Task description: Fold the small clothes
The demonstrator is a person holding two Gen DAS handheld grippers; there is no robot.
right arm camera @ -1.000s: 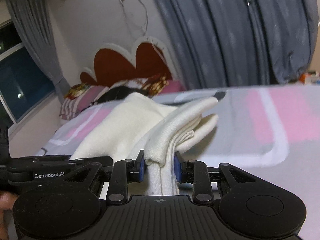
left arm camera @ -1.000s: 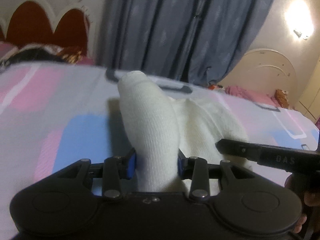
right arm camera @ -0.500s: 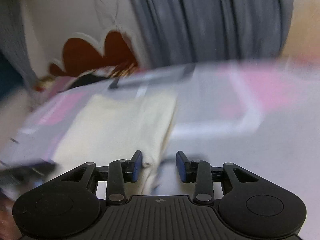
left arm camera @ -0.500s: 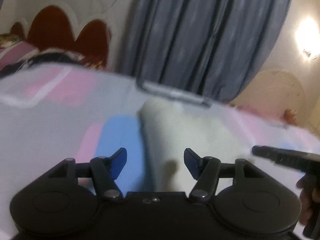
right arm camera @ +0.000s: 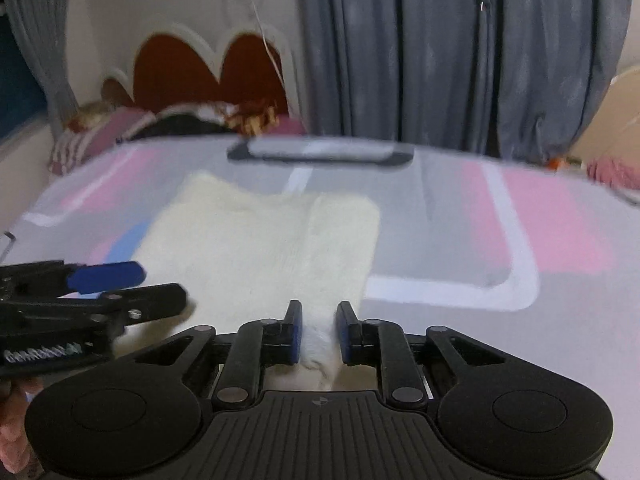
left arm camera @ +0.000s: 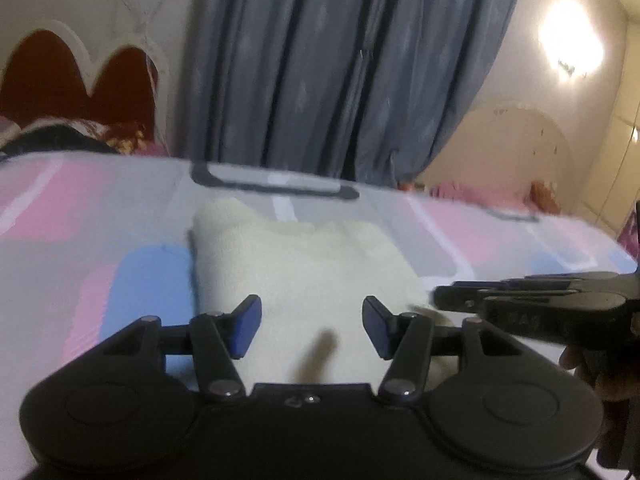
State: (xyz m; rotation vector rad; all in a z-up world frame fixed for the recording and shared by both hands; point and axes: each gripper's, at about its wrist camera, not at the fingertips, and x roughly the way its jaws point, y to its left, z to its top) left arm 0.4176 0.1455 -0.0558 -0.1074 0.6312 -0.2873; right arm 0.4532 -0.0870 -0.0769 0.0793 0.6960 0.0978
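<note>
A small cream knit garment lies folded flat on the bed; it also shows in the right wrist view. My left gripper is open and empty, held just above the garment's near edge. My right gripper hovers at the garment's near right edge with its jaws a narrow gap apart, and cloth shows between them. I cannot tell whether they still pinch the cloth. Each gripper shows in the other's view, the right one and the left one.
The bed sheet has pink, blue and grey blocks. A red scalloped headboard and pillows are at the far left. Grey curtains hang behind the bed. A wall lamp glows at the right.
Both grippers let go of the lifted, bunched garment and pulled back. The garment now lies flat on the bed. The left jaws opened wide; the right jaws opened slightly.
</note>
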